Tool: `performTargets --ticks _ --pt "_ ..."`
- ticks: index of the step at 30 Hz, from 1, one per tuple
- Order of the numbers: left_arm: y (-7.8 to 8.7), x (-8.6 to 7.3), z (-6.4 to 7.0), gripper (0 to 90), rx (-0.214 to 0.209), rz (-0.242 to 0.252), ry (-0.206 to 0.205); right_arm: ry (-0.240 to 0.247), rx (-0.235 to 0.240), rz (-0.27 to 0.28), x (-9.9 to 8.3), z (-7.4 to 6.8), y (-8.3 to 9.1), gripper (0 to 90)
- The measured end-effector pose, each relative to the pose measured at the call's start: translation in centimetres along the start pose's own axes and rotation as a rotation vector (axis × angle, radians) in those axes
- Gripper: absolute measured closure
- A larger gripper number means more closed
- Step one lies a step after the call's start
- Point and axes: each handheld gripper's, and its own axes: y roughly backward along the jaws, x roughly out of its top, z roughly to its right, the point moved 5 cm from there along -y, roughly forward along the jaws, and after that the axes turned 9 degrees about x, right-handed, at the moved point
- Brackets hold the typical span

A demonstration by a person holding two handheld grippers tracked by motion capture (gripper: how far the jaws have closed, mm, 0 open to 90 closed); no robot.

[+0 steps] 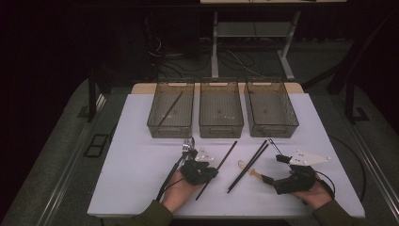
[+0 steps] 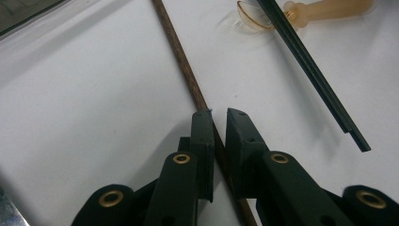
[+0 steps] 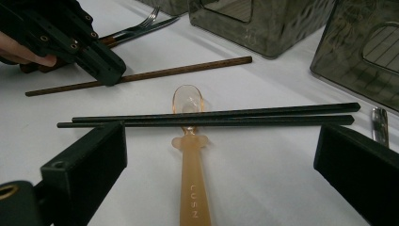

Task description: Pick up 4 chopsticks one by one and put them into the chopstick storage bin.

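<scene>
A brown chopstick (image 1: pixel 227 157) lies slantwise on the white table (image 1: pixel 136 160). My left gripper (image 1: pixel 212 172) is shut on its lower part; in the left gripper view the jaws (image 2: pixel 219 117) pinch the brown stick (image 2: pixel 181 61) between them. To its right lies a pair of black chopsticks (image 1: pixel 247 165) across the bowl of a clear orange spoon (image 1: pixel 256 173). My right gripper (image 1: pixel 274 168) stands wide open around the spoon's handle (image 3: pixel 193 188), just short of the black pair (image 3: pixel 226 115), with nothing held.
Three clear bins stand in a row at the back: left (image 1: pixel 171 128), with one brown chopstick (image 1: pixel 171 109) inside, middle (image 1: pixel 221 128) and right (image 1: pixel 273 129). A fork and other metal cutlery (image 1: pixel 187 146) lie by my left hand. A small metal piece (image 1: pixel 273 145) lies near the right bin.
</scene>
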Motion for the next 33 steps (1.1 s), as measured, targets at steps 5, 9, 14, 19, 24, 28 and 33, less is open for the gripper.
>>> performTargets --ticks 5,9,14,19,24,28,33 --pt "0.0 0.1 0.0 82.9 0.001 -0.001 -0.006 0.000 -0.001 0.002 0.0 0.0 0.1 3.1" --pt "0.1 0.1 0.1 83.3 0.005 -0.006 -0.002 0.000 -0.001 0.003 0.0 0.0 0.1 3.1" --pt "0.1 0.2 0.4 83.6 0.013 -0.006 -0.030 -0.001 -0.001 0.002 0.0 0.0 0.1 3.1" --pt "0.2 0.2 0.6 83.9 0.021 -0.012 -0.036 0.000 -0.001 0.004 0.0 0.0 0.1 3.1" --pt "0.5 0.0 0.1 84.7 0.041 -0.025 -0.013 0.002 -0.002 0.006 0.0 0.0 0.1 3.1" --pt "0.7 -0.1 -0.6 85.0 0.051 -0.035 -0.029 0.003 -0.002 0.006 0.0 0.0 0.2 3.1" --pt "0.5 -0.3 -0.6 84.2 0.055 -0.026 -0.012 0.001 -0.002 0.006 0.0 0.0 0.2 3.1"
